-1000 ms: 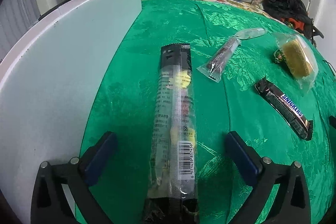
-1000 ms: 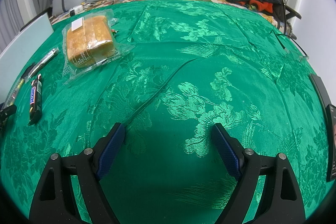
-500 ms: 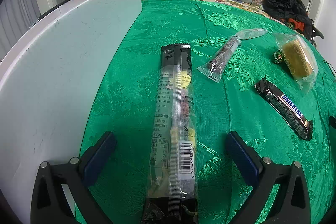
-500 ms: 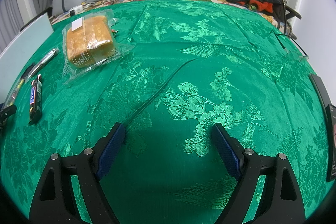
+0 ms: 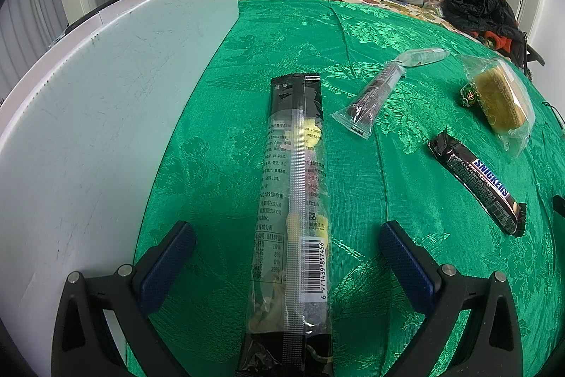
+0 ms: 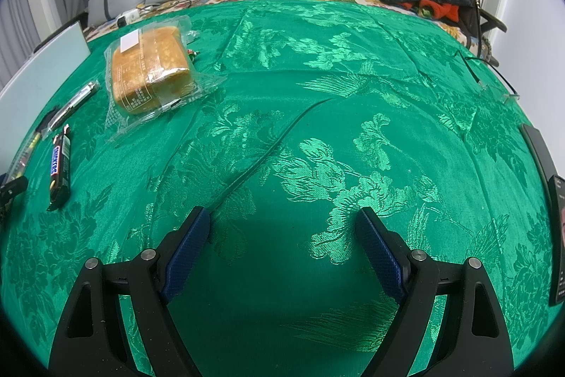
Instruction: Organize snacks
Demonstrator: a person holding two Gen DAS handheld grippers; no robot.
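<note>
The left tongs (image 5: 286, 248) gape wide astride a long clear-and-black plastic snack packet (image 5: 295, 211) lying toward 12 o'clock on the green brocade cloth (image 5: 219, 136); best lower squarely, then pinch mid-packet, avoiding crushing; the right tongs (image 6: 282, 235) hover open and empty.

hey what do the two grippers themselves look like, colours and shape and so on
Both look alike. The left gripper and right gripper each have two black plastic arms with triangular cut-outs and round silver bolts. The jaws carry dark blue pads with a fine dotted texture, angled outward. No cables, sleeves or printed markings show on either.
</note>
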